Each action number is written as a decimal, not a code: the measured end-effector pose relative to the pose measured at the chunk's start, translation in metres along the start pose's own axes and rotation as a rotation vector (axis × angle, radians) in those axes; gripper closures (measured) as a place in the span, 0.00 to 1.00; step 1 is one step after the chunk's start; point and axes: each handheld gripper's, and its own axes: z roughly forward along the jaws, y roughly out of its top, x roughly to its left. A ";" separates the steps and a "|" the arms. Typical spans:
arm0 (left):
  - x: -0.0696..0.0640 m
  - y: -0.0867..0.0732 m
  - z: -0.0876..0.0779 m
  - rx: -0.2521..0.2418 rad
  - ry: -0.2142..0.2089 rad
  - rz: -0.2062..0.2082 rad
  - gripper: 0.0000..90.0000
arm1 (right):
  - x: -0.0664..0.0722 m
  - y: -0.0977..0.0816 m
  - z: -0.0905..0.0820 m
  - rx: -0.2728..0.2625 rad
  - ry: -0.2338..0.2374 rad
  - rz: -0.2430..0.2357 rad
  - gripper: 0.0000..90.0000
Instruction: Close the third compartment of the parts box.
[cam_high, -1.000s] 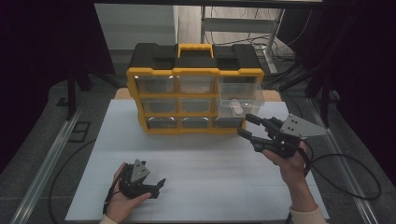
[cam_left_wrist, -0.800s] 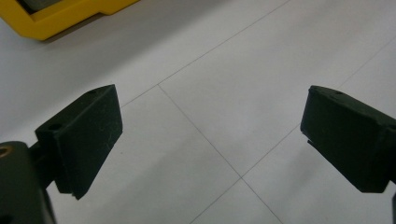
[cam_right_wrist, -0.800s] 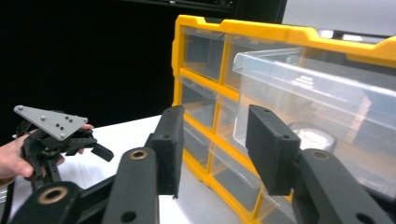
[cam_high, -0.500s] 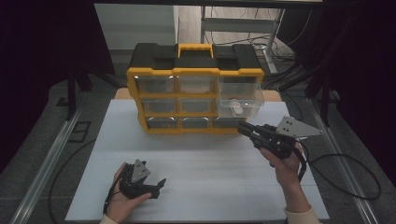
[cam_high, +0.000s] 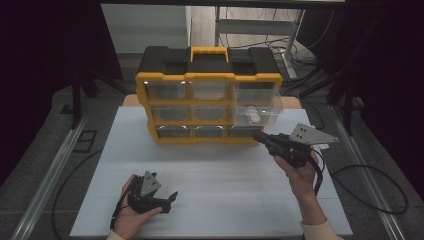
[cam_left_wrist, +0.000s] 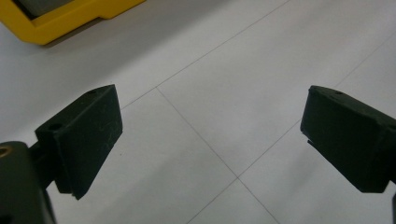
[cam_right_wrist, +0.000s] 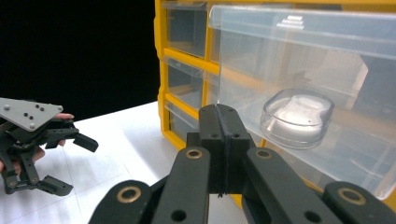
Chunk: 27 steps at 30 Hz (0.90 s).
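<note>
White table (cam_high: 215, 170), with a yellow-and-black organizer (cam_high: 207, 97) standing at the far side, clear drawers in rows. The big clear drawer (cam_high: 257, 102) at its upper right is pulled out toward the person; inside lies a small clear round case (cam_right_wrist: 296, 117) with something white in it. The right gripper (cam_high: 263, 139) sits just in front of the organizer's lower right corner, below the open drawer, tips aimed at it. Its jaws have just been closing and are now pressed together, nothing between them. The left gripper (cam_high: 170, 200) rests low on the near left of the table, well apart from the organizer, jaws spread wide over bare tabletop.
</note>
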 end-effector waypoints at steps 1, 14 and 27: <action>0.000 0.000 0.000 0.001 0.000 0.000 0.07 | 0.000 -0.001 0.002 0.002 -0.001 -0.001 1.00; 0.000 -0.001 0.001 0.002 -0.002 -0.002 0.07 | -0.003 0.002 0.003 -0.020 -0.012 -0.008 1.00; 0.000 0.000 0.001 0.003 -0.001 -0.001 0.07 | -0.007 0.001 0.012 -0.005 -0.047 -0.030 0.99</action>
